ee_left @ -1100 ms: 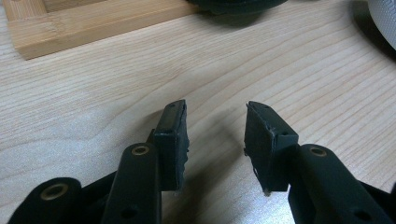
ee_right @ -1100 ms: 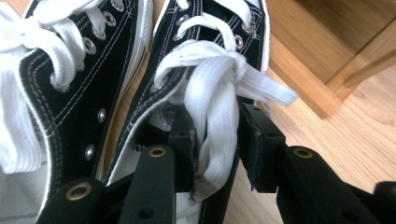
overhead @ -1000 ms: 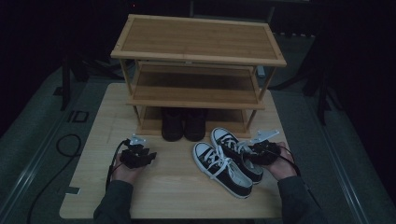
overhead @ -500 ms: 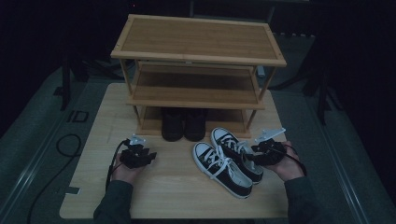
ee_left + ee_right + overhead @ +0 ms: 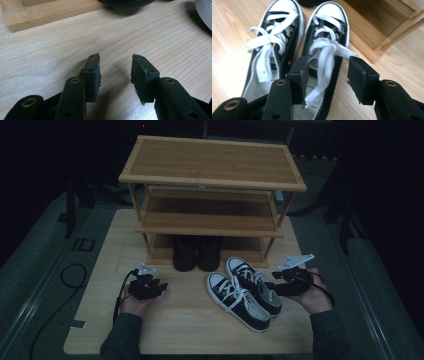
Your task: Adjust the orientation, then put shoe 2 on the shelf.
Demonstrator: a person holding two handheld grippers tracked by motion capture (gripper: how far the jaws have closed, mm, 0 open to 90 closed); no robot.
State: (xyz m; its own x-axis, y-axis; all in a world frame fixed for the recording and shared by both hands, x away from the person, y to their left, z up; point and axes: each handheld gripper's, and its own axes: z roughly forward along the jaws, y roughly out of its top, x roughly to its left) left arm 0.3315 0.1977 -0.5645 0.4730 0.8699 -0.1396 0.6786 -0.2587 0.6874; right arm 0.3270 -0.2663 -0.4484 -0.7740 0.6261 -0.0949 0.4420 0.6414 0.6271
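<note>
Two sneakers (image 5: 246,292) lie just left of the right gripper (image 5: 272,287), under its empty jaws, which have just been opening. Two dark boots (image 5: 197,253) beyond. Left gripper (image 5: 156,287) half-open, empty.

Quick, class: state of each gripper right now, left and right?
Left gripper: open, holding nothing, over bare table.
Right gripper: open; its jaws have just been opening, above the right sneaker, not gripping it.

Pair of dark boots (image 5: 197,252) half hidden under the wooden rack's lowest shelf (image 5: 210,222), black-and-white canvas sneakers' (image 5: 294,50) heels cut off by the right gripper view's bottom edge
</note>
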